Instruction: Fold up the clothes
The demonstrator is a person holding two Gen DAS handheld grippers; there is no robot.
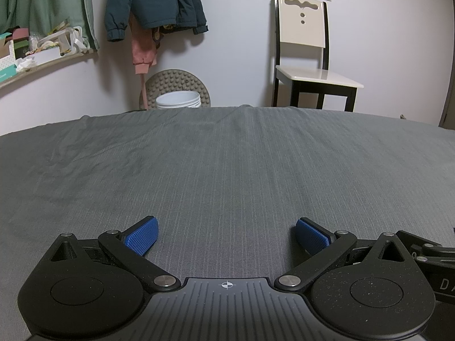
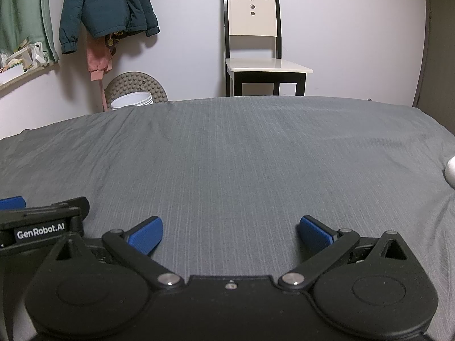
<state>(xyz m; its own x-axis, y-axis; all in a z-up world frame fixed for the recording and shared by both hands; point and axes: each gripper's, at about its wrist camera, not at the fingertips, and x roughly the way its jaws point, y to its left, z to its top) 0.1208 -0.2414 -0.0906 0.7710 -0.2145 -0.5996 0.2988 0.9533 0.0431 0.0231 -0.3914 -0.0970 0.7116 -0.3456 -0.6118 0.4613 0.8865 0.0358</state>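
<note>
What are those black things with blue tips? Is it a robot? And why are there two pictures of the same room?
No robot: a person holds two grabbing tools, each with its own camera looking forward. One picture comes from the left gripper, the other from the right gripper. The blue tips are their fingers, spread wide open, holding nothing. Below them is a bed with a grey sheet. No clothes lie on the part we see yet. Behind stand a chair and a hanging green jacket.
</note>
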